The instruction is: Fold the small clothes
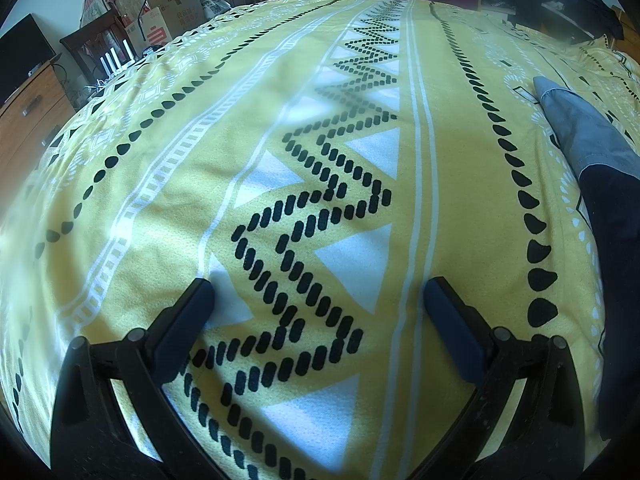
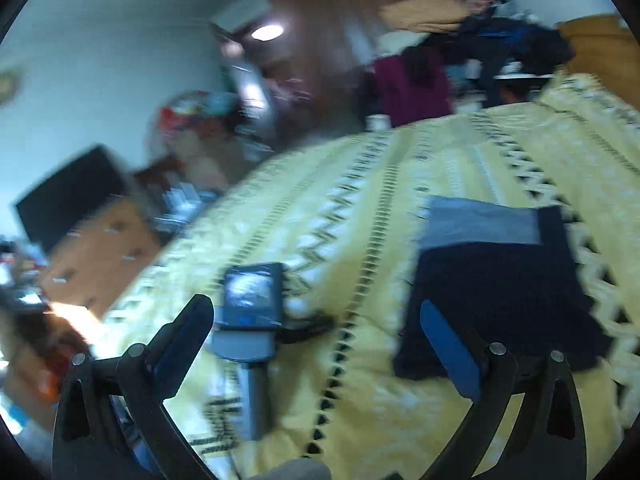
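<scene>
A: Where is the little garment?

B: It lies flat on the yellow bedspread (image 1: 328, 184). In the right camera's view the garment (image 2: 496, 280) is dark blue with a lighter blue-grey band at its far end. It looks folded into a neat block.

A: Is either tool holding it?

B: No. The right gripper (image 2: 316, 324) has its two fingers spread wide with nothing between them. The garment sits past the right-hand finger, which overlaps its near edge in the picture. Whether they touch is hard to tell, as the picture is blurry.

A: And the other one?

B: The left gripper (image 1: 318, 300) is spread wide too, and holds nothing. It hangs over the zigzag pattern of the bedspread. In that view the garment (image 1: 600, 184) is off at the right edge, well apart from the fingers.

A: What else is on the bed?

B: A small device with a screen (image 2: 250, 292) on a grey handle, seen near the right gripper's left-hand finger.
</scene>
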A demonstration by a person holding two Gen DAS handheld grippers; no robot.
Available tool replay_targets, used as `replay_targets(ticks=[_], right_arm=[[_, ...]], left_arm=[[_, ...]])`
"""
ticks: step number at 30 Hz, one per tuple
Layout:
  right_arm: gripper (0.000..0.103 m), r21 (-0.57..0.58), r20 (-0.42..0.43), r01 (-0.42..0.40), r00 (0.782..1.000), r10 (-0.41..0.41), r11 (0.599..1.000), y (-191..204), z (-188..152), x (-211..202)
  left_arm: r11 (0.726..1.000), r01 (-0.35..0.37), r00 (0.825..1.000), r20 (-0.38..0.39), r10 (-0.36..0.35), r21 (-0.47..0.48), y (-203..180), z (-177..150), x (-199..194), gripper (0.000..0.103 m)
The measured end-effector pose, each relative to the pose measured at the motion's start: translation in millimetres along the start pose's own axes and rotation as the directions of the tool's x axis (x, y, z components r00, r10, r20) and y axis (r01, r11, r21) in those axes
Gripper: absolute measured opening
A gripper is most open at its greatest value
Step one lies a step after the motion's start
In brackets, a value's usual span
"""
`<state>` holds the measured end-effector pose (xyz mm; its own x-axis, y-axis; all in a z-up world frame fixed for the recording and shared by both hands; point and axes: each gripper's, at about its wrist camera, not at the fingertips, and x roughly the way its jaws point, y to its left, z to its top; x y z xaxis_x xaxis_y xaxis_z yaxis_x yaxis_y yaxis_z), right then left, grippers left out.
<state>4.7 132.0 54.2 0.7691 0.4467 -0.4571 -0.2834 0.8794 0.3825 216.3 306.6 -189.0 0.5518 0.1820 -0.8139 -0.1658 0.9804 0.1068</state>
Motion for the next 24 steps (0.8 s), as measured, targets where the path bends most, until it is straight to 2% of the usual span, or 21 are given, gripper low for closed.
replay_targets(ticks=[2, 5, 7, 9, 11, 14, 17, 19, 22, 24], right_arm=[[0.103, -0.035, 0.075, 0.030, 0.997, -0.028, 0.999, 3.9, 5.6, -7.9], [0.103, -0.045, 0.144, 0.034, 0.989, -0.027, 0.998, 6.8, 21.3, -14.0], [0.103, -0.058, 0.174, 0.030, 0.984, -0.019, 0.998, 7.8, 33.0, -16.9], [0.103, -0.101, 0.196, 0.074, 0.979, -0.053, 0.992, 6.2, 46.0, -23.7], [0.103, -0.114, 0.211, 0.077, 0.976, -0.052, 0.991, 0.6, 54.4, -30.0], [0.103, -0.066, 0.146, 0.098, 0.985, -0.088, 0.993, -19.6, 66.8, -29.0], [0.103, 0.067, 0.025, 0.044, 0.999, -0.046, 0.997, -36.6, 66.5, -15.2], [0.103, 0.117, -0.060, 0.025, 0.998, -0.018, 0.993, -36.8, 62.8, -3.2], [0.103, 0.159, -0.107, -0.048, 0.992, 0.066, 0.986, -34.8, 54.5, 3.8], [0.103, 0.124, -0.121, -0.018, 0.992, 0.034, 0.992, -31.6, 50.9, 5.3]], left_arm=[[1.000, 0.000, 1.000, 0.000, 0.000, 0.000, 0.0, 0.0, 0.0, 0.103], [1.000, 0.000, 1.000, 0.000, 0.000, 0.000, 0.0, 0.0, 0.0, 0.103], [1.000, 0.000, 1.000, 0.000, 0.000, 0.000, 0.0, 0.0, 0.0, 0.103], [1.000, 0.000, 1.000, 0.000, 0.000, 0.000, 0.0, 0.0, 0.0, 0.103], [1.000, 0.000, 1.000, 0.000, 0.000, 0.000, 0.0, 0.0, 0.0, 0.103], [1.000, 0.000, 1.000, 0.000, 0.000, 0.000, 0.0, 0.0, 0.0, 0.103], [1.000, 0.000, 1.000, 0.000, 0.000, 0.000, 0.0, 0.0, 0.0, 0.103], [1.000, 0.000, 1.000, 0.000, 0.000, 0.000, 0.0, 0.0, 0.0, 0.103], [1.000, 0.000, 1.000, 0.000, 0.000, 0.000, 0.1, -0.1, 0.0, 0.103], [1.000, 0.000, 1.000, 0.000, 0.000, 0.000, 0.0, -0.1, 0.0, 0.103]])
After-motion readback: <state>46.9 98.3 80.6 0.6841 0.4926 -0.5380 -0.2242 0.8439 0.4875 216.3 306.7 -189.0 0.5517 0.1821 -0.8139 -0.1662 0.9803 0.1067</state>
